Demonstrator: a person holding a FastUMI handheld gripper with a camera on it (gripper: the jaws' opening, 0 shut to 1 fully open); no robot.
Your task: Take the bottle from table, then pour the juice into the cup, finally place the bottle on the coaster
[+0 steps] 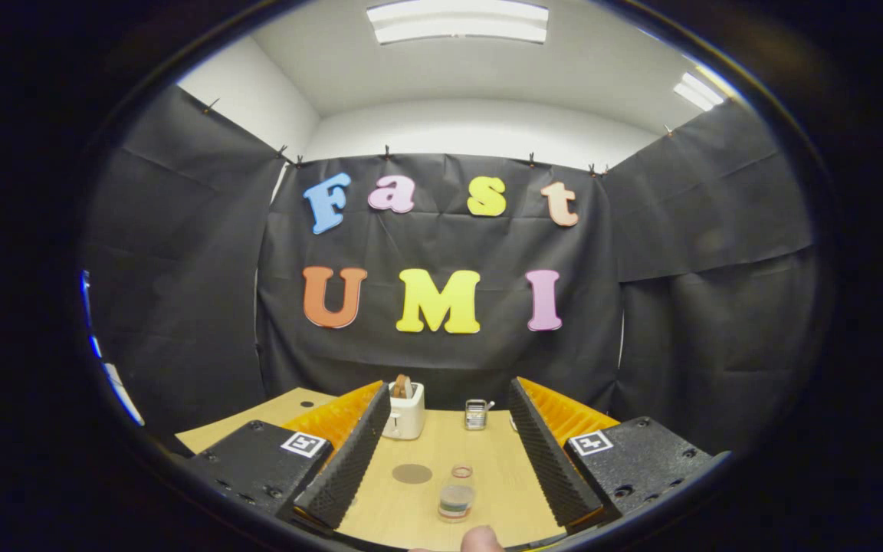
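Gripper view: the gripper [449,460] hangs over a light wooden table [503,491] with its two black ribbed fingers [346,468] spread wide apart and nothing held. A small clear cup [456,498] stands between them, a round grey coaster [411,473] just beside it. A pale rounded cap [481,539] low between the fingers may be the bottle's top, though too little shows to be sure; beyond stand a white toaster [405,412] and a small wire rack [476,414].

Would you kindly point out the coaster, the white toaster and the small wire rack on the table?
coaster [411,473]: gripper view, centre of the flat brown disc, between the open jaws.
white toaster [405,418]: gripper view, its front face, beyond the coaster.
wire rack [475,415]: gripper view, its middle, beside the toaster.
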